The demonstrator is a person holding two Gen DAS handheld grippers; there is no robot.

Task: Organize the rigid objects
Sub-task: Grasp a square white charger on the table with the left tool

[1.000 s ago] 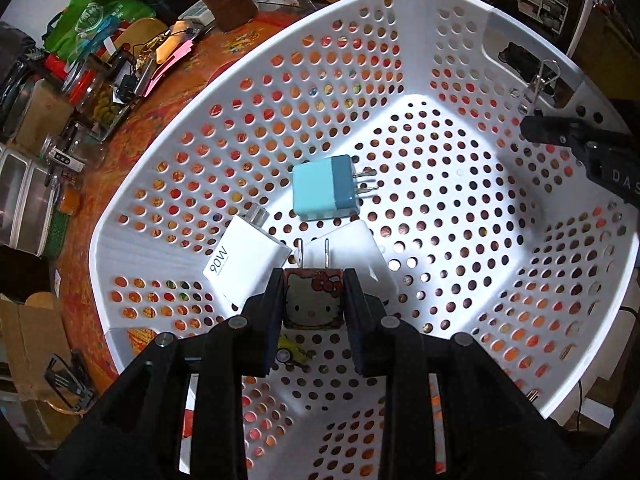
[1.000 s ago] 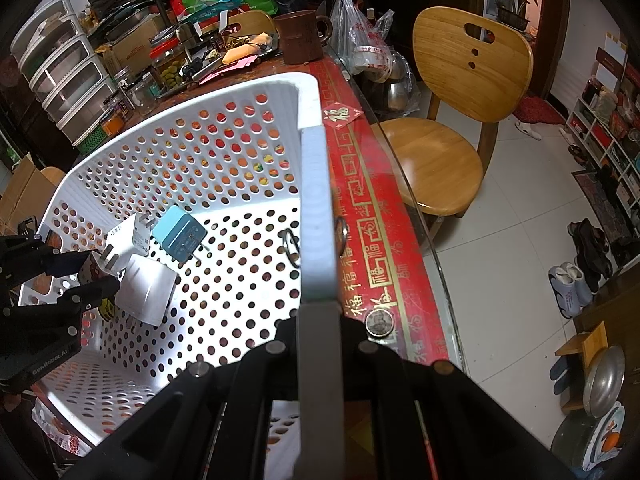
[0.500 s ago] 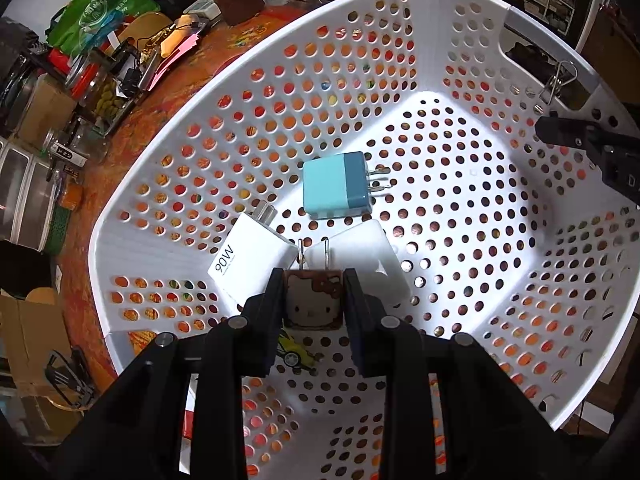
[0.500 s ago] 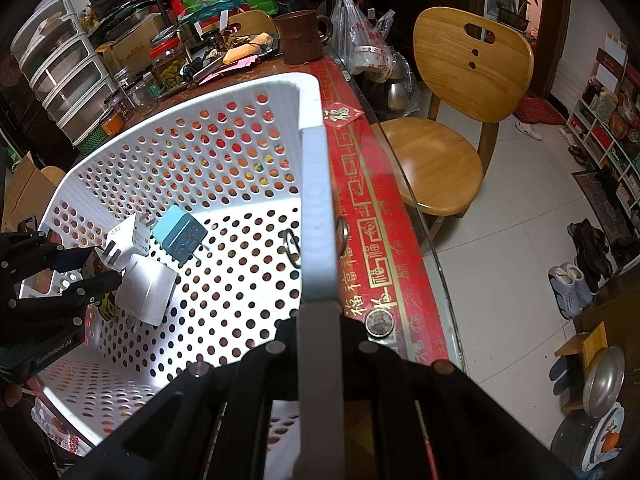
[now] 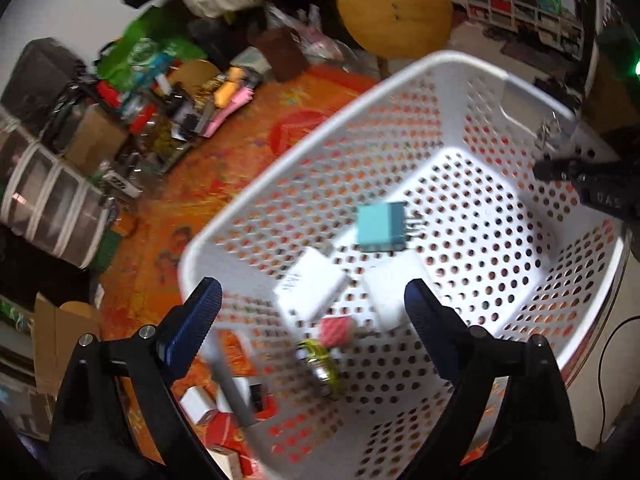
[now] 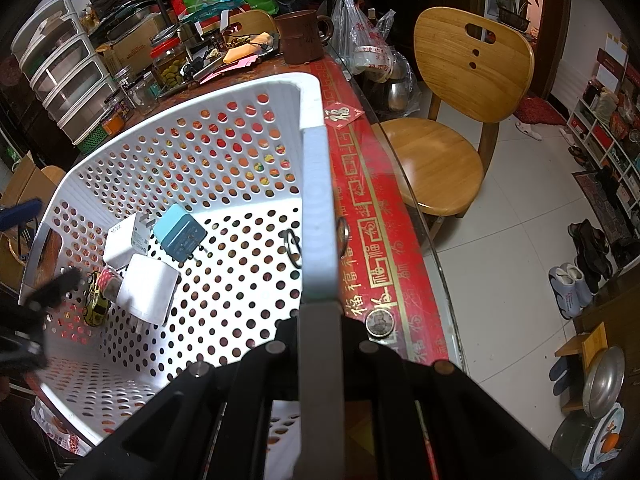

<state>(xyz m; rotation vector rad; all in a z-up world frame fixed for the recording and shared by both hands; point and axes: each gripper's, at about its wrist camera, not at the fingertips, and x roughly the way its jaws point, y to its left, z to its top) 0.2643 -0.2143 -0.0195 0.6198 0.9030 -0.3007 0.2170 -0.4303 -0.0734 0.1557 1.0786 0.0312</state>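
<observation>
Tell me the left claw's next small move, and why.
Probably lift clear of the white basket. The left claw is opening, nothing between its fingers; the pink charger lies on the basket floor beside the white chargers. The right claw grips the rim.

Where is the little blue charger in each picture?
Left wrist view: the blue charger lies on the basket floor, centre-right, above two white chargers.
Right wrist view: the same charger sits centre-left, right of the white chargers.
Shared landmark: the white basket that holds it.
</observation>
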